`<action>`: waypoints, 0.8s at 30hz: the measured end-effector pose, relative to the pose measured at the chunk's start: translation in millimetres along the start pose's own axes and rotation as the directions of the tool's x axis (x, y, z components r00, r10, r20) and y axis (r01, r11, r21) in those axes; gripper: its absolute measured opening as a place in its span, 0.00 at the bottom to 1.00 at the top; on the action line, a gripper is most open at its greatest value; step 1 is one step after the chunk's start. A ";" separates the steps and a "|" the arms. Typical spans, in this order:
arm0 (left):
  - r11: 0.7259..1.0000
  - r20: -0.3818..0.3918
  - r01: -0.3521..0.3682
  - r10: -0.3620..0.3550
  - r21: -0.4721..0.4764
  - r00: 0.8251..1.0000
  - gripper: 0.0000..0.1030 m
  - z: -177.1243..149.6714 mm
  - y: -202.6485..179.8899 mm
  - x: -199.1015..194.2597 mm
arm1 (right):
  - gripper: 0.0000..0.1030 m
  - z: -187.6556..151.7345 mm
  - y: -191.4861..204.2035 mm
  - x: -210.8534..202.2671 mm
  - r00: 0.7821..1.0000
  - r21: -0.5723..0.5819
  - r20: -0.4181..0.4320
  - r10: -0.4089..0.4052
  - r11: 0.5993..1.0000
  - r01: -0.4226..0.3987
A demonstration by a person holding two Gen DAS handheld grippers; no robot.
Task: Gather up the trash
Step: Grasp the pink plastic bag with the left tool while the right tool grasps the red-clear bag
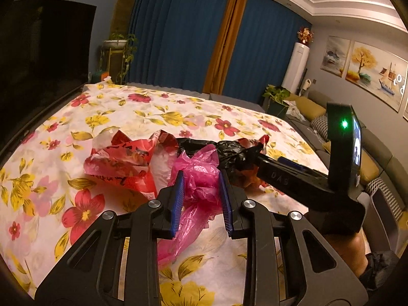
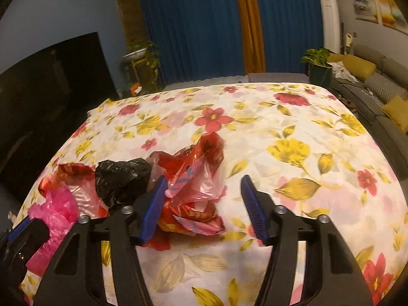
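Crumpled plastic bags lie in a heap on the floral tablecloth [image 1: 153, 112]. My left gripper [image 1: 201, 178] is shut on a pink bag [image 1: 204, 158], whose tail hangs down to the cloth. Beyond it lie a red printed bag [image 1: 122, 163] and a black bag [image 1: 227, 150]. My right gripper [image 1: 252, 163] reaches in from the right, tips at the black and red bags. In the right wrist view the right gripper [image 2: 204, 204] stands open around a red bag [image 2: 196, 178]; only its left pad touches the plastic. The black bag [image 2: 122, 178] lies left of it, and the left gripper [image 2: 28, 227] holds the pink bag [image 2: 56, 209].
A dark TV screen [image 1: 46, 51] stands to the left of the table. A grey sofa with yellow cushions [image 2: 357, 66] runs along the right, with a potted plant [image 2: 318, 63] at the table's far corner. The cloth [image 2: 293, 127] to the right of the heap is bare.
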State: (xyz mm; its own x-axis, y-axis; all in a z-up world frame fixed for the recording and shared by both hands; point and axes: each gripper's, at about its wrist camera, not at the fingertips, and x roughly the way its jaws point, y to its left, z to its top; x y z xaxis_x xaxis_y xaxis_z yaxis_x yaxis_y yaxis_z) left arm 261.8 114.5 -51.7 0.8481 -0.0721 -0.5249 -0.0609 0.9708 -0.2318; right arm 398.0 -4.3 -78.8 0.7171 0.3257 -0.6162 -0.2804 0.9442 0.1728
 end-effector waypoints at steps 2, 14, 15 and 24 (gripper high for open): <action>1.000 -0.002 0.001 -0.001 -0.002 1.000 0.25 -0.4 0.3 0.2 | 0.45 0.3 1.7 1.4 1.000 0.000 -0.008 0.020 1.000 -0.020; 1.000 0.002 0.011 -0.011 0.001 1.000 0.25 -0.6 2.1 1.4 | 0.17 -2.8 8.2 -4.4 0.999 -0.052 0.002 0.046 0.998 -0.046; 1.000 0.005 0.011 -0.011 0.003 1.000 0.25 -0.9 2.0 0.5 | 0.16 -2.4 7.1 -6.7 0.999 -0.050 0.008 0.041 0.998 -0.040; 1.000 0.021 0.015 -0.015 0.016 1.000 0.25 -3.2 -1.4 -2.3 | 0.16 -0.9 -22.2 -62.5 0.991 -0.009 0.131 -0.036 0.999 0.038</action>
State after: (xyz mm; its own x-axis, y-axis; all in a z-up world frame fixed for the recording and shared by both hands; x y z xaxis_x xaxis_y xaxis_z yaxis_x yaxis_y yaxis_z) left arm 258.3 112.5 -52.7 0.8598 -0.0818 -0.5040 -0.0402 0.9732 -0.2266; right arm 358.8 -45.7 -44.7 0.8040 0.2948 -0.5165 -0.2586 0.9554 0.1427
